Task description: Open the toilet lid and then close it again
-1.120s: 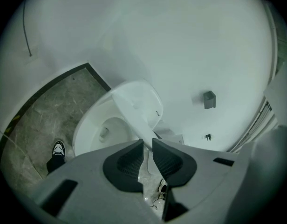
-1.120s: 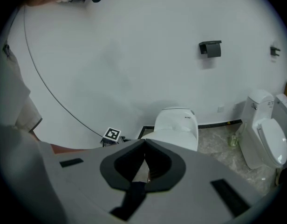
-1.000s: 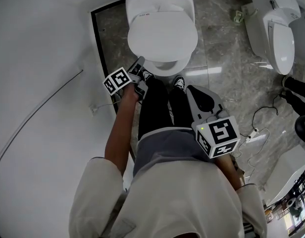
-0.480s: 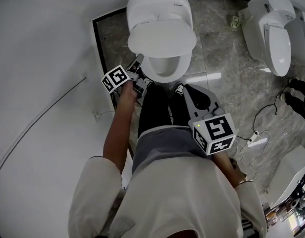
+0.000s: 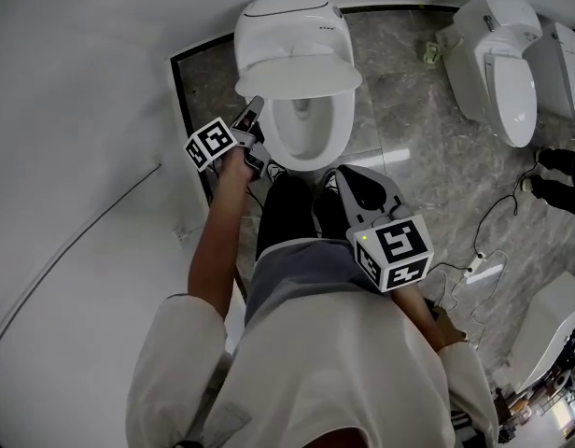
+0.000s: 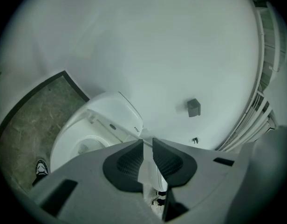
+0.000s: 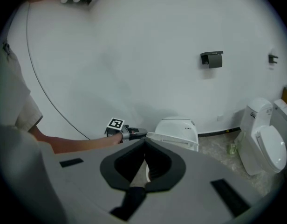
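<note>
Person standing at a toilet, raising its lid with a hand-held gripper; the opening step appears to be under way.

The left gripper (image 5: 253, 112) pinches the left edge of the toilet lid (image 5: 297, 71), jaws nearly together on the thin white rim. The lid is partly raised over the bowl (image 5: 311, 129). The right gripper (image 5: 343, 177) waits near the person's legs, jaws closed on nothing. Next, the lid likely needs swinging up and back against the toilet's rear unit (image 5: 287, 12), with the pinch kept firm.
</note>
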Motion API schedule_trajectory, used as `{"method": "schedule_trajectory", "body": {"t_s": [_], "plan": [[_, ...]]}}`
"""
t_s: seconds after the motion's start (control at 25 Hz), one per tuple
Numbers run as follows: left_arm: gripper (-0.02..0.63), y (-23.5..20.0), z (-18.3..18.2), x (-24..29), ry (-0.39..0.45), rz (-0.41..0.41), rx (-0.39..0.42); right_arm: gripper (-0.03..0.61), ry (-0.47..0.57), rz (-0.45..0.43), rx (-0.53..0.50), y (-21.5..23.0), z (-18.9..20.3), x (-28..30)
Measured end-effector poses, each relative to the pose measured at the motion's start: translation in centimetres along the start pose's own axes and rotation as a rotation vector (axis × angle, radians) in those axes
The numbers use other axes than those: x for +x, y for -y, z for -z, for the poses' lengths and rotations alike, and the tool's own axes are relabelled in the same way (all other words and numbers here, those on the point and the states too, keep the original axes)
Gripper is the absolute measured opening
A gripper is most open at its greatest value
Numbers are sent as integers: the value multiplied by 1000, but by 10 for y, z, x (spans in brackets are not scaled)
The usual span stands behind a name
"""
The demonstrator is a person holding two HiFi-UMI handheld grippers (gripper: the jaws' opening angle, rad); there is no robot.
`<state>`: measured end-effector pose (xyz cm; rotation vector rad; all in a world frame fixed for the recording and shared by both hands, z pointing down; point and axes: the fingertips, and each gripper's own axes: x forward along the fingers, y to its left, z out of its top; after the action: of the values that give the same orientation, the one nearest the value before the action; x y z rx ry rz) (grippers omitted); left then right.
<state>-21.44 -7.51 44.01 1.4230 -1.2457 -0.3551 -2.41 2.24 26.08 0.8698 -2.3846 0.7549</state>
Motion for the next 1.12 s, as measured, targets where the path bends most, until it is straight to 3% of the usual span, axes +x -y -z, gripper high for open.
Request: {"method": "schedule_trajectory", "body": {"t_s": [1.12], "plan": [[40, 33, -92, 66, -47, 90, 81, 9, 17, 94, 62, 16, -42, 42]]}}
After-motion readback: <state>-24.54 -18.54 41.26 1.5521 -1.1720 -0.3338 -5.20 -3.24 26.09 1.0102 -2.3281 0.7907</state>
